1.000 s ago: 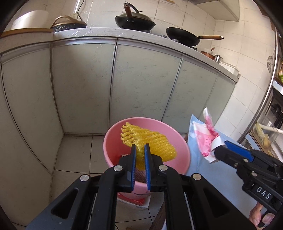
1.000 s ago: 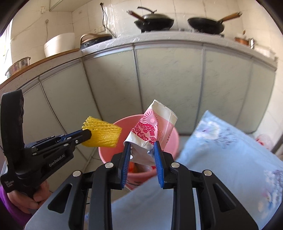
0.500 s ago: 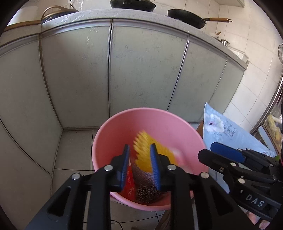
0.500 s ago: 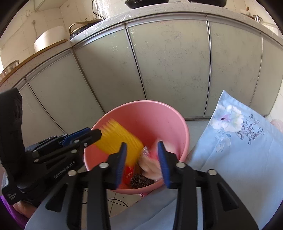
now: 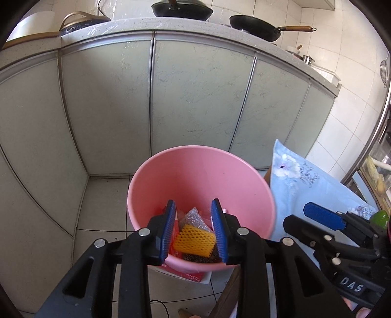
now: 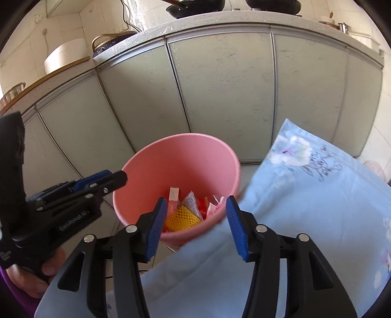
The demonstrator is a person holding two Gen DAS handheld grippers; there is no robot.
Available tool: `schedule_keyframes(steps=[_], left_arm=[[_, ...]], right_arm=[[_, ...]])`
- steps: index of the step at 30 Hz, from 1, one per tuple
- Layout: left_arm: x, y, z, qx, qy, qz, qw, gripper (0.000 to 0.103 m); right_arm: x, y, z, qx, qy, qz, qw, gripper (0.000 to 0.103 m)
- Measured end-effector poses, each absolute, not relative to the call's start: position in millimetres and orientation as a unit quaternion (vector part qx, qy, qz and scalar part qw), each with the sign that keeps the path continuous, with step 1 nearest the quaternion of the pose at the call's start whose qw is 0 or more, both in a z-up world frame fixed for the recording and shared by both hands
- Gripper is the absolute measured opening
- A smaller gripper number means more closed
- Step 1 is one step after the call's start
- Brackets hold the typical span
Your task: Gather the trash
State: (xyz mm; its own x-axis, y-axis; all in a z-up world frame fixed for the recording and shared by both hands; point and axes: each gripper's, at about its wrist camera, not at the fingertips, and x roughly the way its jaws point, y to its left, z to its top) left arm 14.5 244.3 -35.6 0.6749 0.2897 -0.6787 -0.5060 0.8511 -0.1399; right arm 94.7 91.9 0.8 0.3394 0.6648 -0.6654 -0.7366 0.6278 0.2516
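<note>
Trash sits in the pink bucket (image 5: 200,176), on the tile floor (image 5: 105,195) in front of the grey-green cabinet doors (image 5: 195,93).

Left wrist view: my left gripper (image 5: 194,228) hovers over the near rim of the bucket, jaws spread wide, nothing between them. Through the gap I see the yellow foam net (image 5: 194,241) lying on the pile at the bottom, a piece of bubble wrap (image 5: 195,217) just behind it, red packaging (image 5: 176,228) to its left, something dark and wiry under it (steel wool maybe, can't tell). Right gripper (image 5: 315,221) comes in from the right edge, beside the bucket and above the blue floral cloth (image 5: 305,186); only one blue pad shows clearly from this angle. Two black pans (image 5: 254,23) on the countertop up top.

Right wrist view: my right gripper (image 6: 194,228) is also spread wide and empty, fingertips straddling the near right rim of the bucket (image 6: 180,156). Inside: yellow foam net (image 6: 182,219) at the front, silvery bubble wrap (image 6: 191,203) behind it, a pink-and-white wrapper (image 6: 173,200) standing at the left, red and pink-white wrappers (image 6: 212,208) to the right. Blue floral cloth (image 6: 305,208) fills the lower right, its edge touching the bucket rim. Left gripper (image 6: 102,182) reaches in from the left, tip just at the bucket's left rim, held by a hand (image 6: 48,271) (bottom-left corner).
</note>
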Motion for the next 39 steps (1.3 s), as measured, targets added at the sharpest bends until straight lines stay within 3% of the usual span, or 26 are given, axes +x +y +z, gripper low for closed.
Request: schedule_keyframes(steps=[16,39], left_arm=[[-44,182,0,-0.146,0.316,0.219,0.912,0.031],[-82,142,12,-0.131,0.304,0.221,0.918,0.031]], right_arm=[[22,35,21,-0.074,0.339,0.389,0.853,0.061],[-11,1,37,-0.07,0.321,0.373,0.868,0.062]])
